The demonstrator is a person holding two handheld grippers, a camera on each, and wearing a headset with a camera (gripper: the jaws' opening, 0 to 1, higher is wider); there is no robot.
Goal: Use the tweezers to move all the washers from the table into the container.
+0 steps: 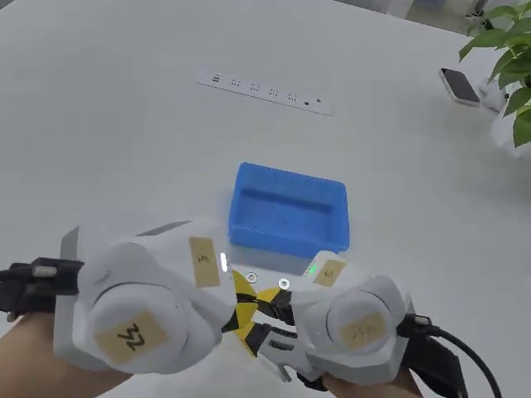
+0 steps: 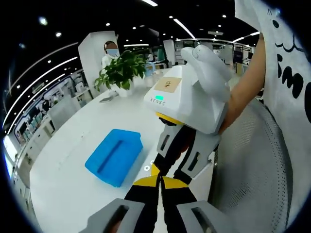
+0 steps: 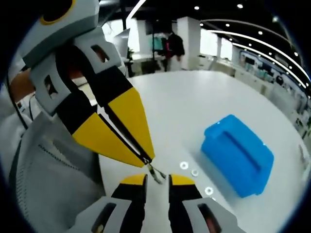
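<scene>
**Left gripper clamped on the tweezers, right gripper apart around their tip**

The left gripper has its yellow-tipped jaws pressed together on the tweezers. They are a thin dark tool whose shaft runs between the jaws and whose tip pokes out just past them. The right gripper points straight at it, with its jaws apart. The tweezers' tip sits in the gap between those jaws; I cannot tell whether either jaw touches it. The two grippers meet nose to nose, low over the white worktop.

Three washers lie flat on the worktop just beyond the right gripper's jaws, off to its right. They form a loose row, near one another but not touching.

The blue container, a shallow open tray, stands on the worktop past the washers, further the same way. In the head view it lies ahead of both grippers, and two of the washers show between its near wall and the meeting jaw tips.

Well beyond the container, away from both grippers, a white power strip lies on the worktop. Far off to the right gripper's side, a phone rests beside a leafy plant.
</scene>
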